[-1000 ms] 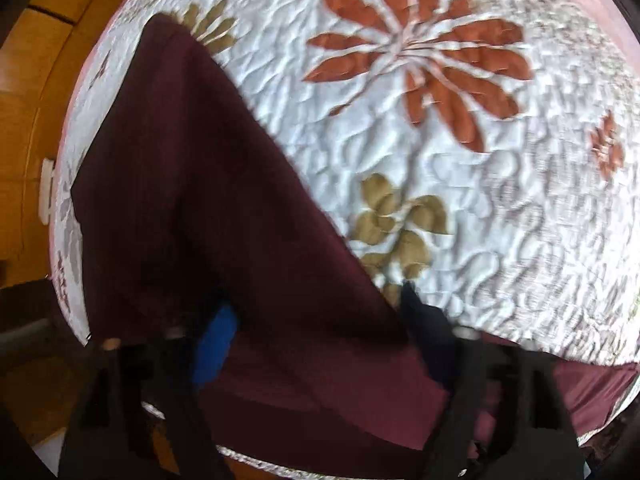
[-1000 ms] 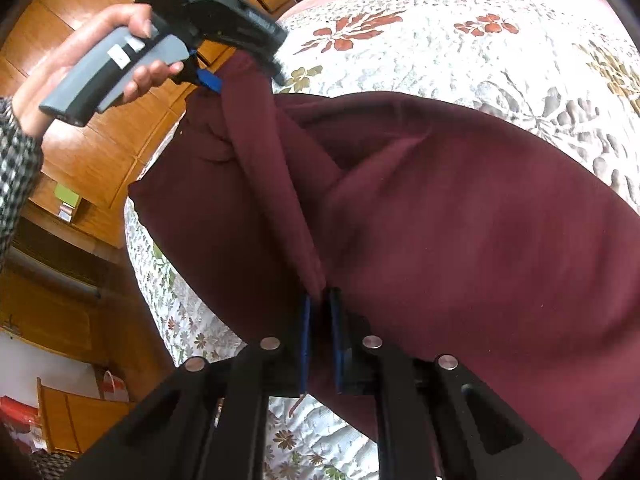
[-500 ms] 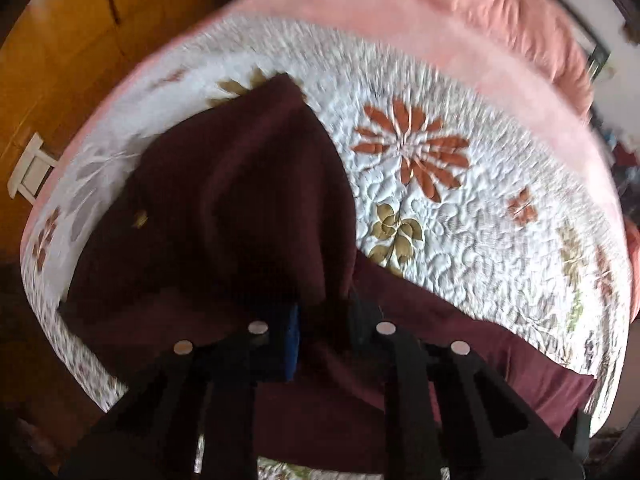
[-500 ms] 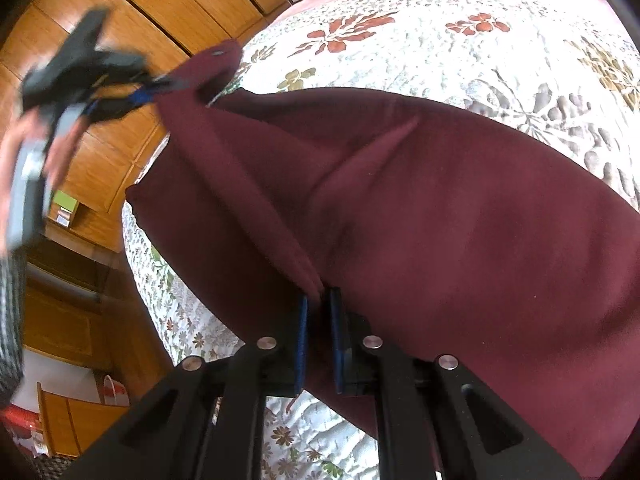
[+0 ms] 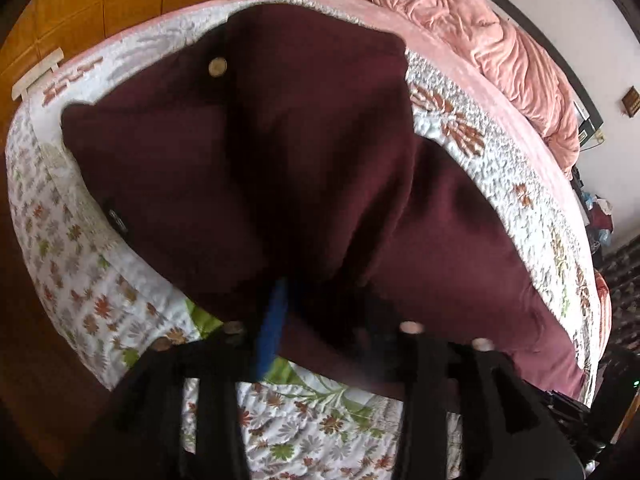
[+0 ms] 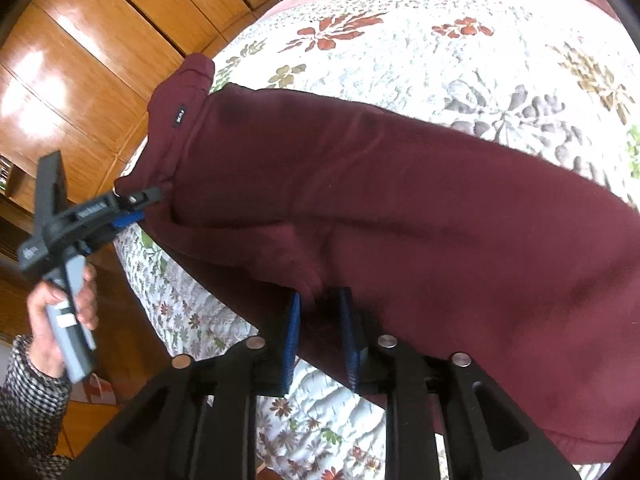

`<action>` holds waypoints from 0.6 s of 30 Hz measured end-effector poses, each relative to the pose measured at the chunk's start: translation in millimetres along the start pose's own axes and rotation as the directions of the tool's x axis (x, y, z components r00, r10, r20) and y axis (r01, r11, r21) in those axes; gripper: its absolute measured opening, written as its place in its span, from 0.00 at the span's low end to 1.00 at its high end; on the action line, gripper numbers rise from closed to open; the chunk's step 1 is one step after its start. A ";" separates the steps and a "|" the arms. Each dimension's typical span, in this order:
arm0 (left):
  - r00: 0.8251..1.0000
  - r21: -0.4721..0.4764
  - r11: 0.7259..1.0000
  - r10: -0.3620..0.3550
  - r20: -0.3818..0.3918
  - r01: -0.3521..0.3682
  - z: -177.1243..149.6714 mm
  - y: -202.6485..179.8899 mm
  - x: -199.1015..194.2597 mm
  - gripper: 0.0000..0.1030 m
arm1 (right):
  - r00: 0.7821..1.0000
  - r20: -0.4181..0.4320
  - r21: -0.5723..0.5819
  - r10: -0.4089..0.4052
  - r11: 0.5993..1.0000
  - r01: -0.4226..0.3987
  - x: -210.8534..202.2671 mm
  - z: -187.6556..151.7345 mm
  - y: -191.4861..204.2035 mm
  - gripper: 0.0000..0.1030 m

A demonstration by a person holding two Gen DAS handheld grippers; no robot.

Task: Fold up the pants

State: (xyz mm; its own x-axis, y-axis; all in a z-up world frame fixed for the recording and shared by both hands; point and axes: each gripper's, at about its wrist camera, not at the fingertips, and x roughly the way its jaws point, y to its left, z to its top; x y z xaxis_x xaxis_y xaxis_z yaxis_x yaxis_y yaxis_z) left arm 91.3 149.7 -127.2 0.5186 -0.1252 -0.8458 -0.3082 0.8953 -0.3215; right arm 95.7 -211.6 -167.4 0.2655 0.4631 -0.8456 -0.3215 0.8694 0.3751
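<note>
Dark maroon pants (image 6: 400,208) lie along the near edge of a bed with a floral quilt (image 6: 440,52), folded lengthwise with one layer over the other. In the left wrist view the pants (image 5: 260,152) show a button at the waist end. My left gripper (image 5: 320,312) has its jaws apart with a fold of the cloth between them; from the right wrist view it (image 6: 136,206) sits at the waistband end by the bed edge. My right gripper (image 6: 320,320) has its jaws apart, with the pants' near edge between the blue pads (image 6: 292,328).
A pink blanket (image 5: 500,48) is bunched at the head of the bed. Wooden wardrobes (image 6: 100,60) stand beyond the bed's left side. The quilt hangs over the near bed edge (image 5: 80,264). Clutter (image 5: 600,216) lies at the far right.
My left gripper carried the waist end down from the air to the near bed edge, laying the upper layer over the lower. Both grippers' jaws have opened from their shut grip on the cloth.
</note>
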 end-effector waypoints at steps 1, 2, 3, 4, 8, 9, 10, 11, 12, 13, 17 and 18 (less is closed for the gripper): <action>1.000 0.024 1.000 0.017 0.023 -0.017 5.2 -2.4 -8.1 0.72 | 1.000 0.004 -0.002 -0.007 1.000 0.007 -4.8 1.1 1.8 0.26; 0.998 0.046 0.998 0.035 0.051 -0.037 7.6 -4.8 -15.4 0.74 | 1.000 0.011 -0.002 -0.013 1.000 0.013 -9.7 3.4 3.4 0.30; 0.995 0.079 0.995 0.049 0.087 -0.056 9.2 -7.7 -25.0 0.75 | 0.999 0.034 -0.008 -0.013 1.000 0.014 -18.5 6.9 6.6 0.30; 0.992 0.110 0.991 0.057 0.113 -0.070 11.7 -10.0 -32.9 0.79 | 0.999 0.049 -0.015 -0.009 1.000 0.010 -24.2 10.1 9.7 0.30; 0.981 0.136 0.981 0.115 0.154 -0.136 20.9 6.5 -40.7 0.81 | 0.996 0.080 -0.043 0.047 0.998 -0.044 -38.1 27.7 27.5 0.30; 0.981 0.122 0.981 0.135 0.138 -0.152 22.4 13.9 -34.8 0.81 | 0.996 0.072 -0.060 0.045 0.997 -0.041 -34.2 32.5 35.5 0.30; 0.982 0.108 0.981 0.150 0.118 -0.163 24.7 22.1 -28.4 0.78 | 0.997 0.061 -0.072 0.037 0.997 -0.033 -29.3 33.7 40.4 0.30; 0.982 0.088 0.981 0.162 0.095 -0.171 25.3 32.3 -19.0 0.76 | 0.998 0.045 -0.086 0.032 0.996 -0.028 -22.5 33.6 45.9 0.30; 0.982 0.072 0.981 0.173 0.076 -0.178 25.8 42.4 -10.8 0.76 | 0.999 0.026 -0.095 0.032 0.995 -0.029 -13.9 33.2 51.6 0.30; 0.981 0.058 0.981 0.183 0.059 -0.186 24.8 53.2 -6.8 0.75 | 0.999 0.005 -0.099 0.041 0.994 -0.040 -3.8 32.7 58.0 0.30; 0.983 0.005 0.983 0.182 0.037 -0.182 23.0 78.8 4.8 0.75 | 0.998 -0.014 -0.084 0.055 0.995 -0.056 25.6 35.3 75.6 0.30; 0.984 -0.002 0.985 0.174 0.035 -0.175 21.8 82.1 7.1 0.76 | 0.998 -0.048 -0.085 0.042 0.995 -0.046 36.1 34.9 78.9 0.30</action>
State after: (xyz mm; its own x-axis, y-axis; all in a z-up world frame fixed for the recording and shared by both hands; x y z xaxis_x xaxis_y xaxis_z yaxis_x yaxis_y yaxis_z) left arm 87.0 231.7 -150.3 0.4843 0.0479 -0.8736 -0.3952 0.9028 -0.1696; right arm 111.6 -120.3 -155.1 0.2076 0.4901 -0.8466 -0.4090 0.8296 0.3800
